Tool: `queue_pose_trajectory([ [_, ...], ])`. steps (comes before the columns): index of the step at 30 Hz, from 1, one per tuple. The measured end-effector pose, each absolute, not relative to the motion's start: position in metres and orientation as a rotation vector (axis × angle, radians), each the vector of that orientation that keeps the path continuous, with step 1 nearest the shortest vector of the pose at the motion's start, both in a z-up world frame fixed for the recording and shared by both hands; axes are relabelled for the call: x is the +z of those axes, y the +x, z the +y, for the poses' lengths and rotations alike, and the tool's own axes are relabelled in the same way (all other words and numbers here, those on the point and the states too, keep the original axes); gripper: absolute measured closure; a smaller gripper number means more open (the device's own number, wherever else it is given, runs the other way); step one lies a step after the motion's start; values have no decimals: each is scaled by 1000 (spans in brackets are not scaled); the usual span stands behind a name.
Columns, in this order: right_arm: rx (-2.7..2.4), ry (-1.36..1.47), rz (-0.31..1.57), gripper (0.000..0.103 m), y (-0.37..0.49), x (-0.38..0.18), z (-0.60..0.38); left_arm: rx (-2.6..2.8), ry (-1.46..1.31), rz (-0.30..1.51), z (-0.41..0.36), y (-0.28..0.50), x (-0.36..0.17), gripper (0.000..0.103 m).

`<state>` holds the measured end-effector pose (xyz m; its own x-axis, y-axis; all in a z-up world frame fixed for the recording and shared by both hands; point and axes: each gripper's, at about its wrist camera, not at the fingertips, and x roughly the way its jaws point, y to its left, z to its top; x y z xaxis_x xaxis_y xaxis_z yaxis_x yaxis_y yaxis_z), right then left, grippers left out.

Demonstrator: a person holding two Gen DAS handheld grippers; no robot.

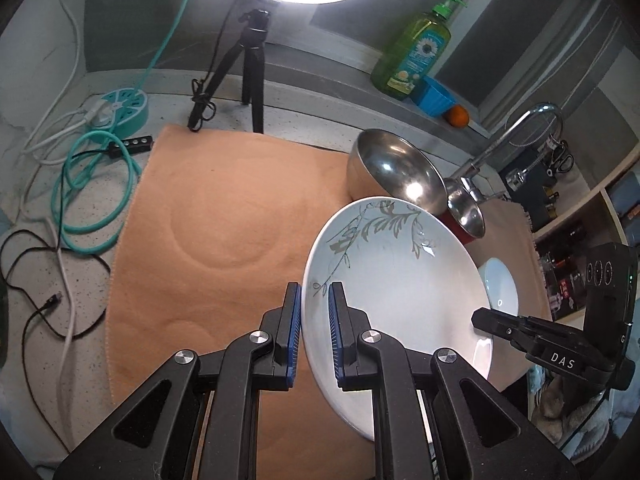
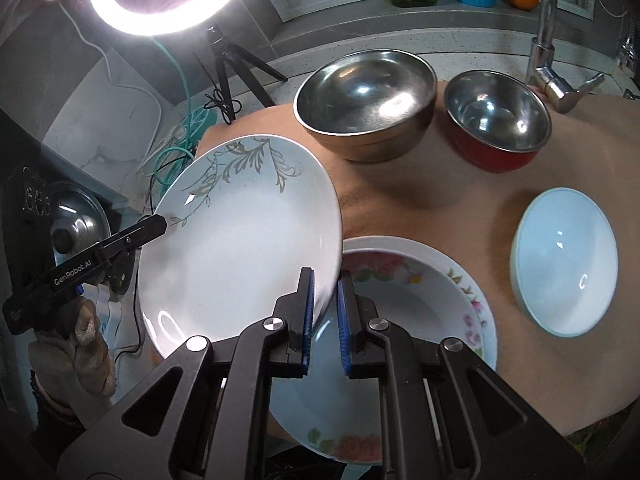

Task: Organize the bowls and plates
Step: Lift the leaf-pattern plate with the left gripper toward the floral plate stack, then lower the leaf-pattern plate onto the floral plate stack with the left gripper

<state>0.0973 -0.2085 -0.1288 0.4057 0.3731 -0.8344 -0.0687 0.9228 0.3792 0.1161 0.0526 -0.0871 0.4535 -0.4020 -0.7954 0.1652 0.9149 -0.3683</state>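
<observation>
A white plate with a grey leaf pattern (image 1: 396, 292) (image 2: 240, 240) is held tilted above the orange mat. My left gripper (image 1: 314, 332) straddles its left rim, its blue pads close to the rim. My right gripper (image 2: 325, 316) straddles the opposite rim; it shows at the right of the left wrist view (image 1: 480, 318). Under the plate lies a flowered plate (image 2: 420, 300). A small white bowl (image 2: 566, 264) (image 1: 502, 288) sits to the right. A large steel bowl (image 2: 366, 100) (image 1: 396, 168) and a red-sided steel bowl (image 2: 496, 116) (image 1: 466, 210) stand behind.
The orange mat (image 1: 224, 220) covers the counter. A ring light on a tripod (image 1: 252, 68), cables and a teal power hub (image 1: 120, 108) stand at the back left. A faucet (image 2: 548, 40), soap bottle (image 1: 412, 56), blue cup (image 1: 434, 94) and orange (image 1: 458, 116) are behind.
</observation>
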Motion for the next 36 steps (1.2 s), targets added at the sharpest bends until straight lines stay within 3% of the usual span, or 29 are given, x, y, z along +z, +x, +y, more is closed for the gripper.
queue_pose_trajectory([
  [36,138,274,1220,92,29,-174,-282,-458,-94,1174,-32,73,-125,91],
])
